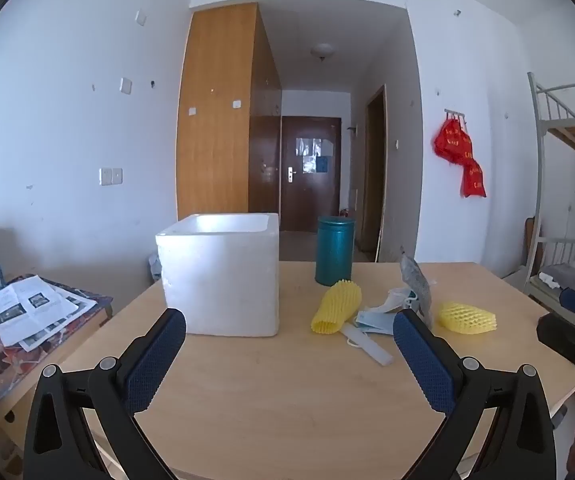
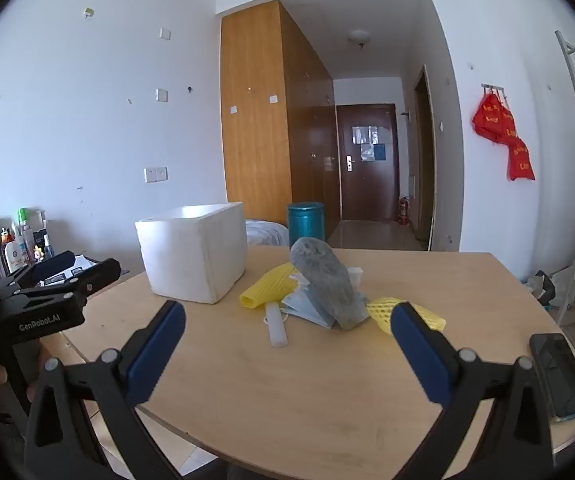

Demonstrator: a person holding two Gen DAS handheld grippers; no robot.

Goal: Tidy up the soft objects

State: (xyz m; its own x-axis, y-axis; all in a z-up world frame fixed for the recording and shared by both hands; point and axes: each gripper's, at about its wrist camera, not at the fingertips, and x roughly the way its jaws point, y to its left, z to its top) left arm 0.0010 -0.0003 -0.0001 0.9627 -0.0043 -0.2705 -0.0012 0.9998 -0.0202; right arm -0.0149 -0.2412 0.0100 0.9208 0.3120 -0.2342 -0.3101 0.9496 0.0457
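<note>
1. Holding both tongs back from the pile: the left tongs (image 1: 289,330) and the right tongs (image 2: 288,324) are spread wide with nothing between their pads, hovering over the near part of the surface (image 1: 287,392).
2. The soft things lie loose in a heap to the right of the white foam box (image 1: 223,276), well short of it.
3. Heap contents: one yellow foam net sleeve (image 1: 336,307) nearest the box, a second yellow net sleeve (image 1: 467,318) on the far right, a crumpled blue face mask (image 2: 307,309) between them, and a grey mesh pouch (image 2: 329,284) propped upright on the mask.
4. A flat white strip (image 2: 276,326) lies just in front of the mask; I cannot tell what it is made of.
5. A teal canister (image 1: 334,250) stands behind the heap, and a black phone (image 2: 559,376) lies at the right edge of the surface.
6. From these angles I cannot see down into the box.
7. My read: sorting has hardly begun, if at all. Every soft item I can see is outside the box, assuming that is the bin.
8. Left to do: pick up each sleeve, the mask and the pouch, and drop them in.
</note>
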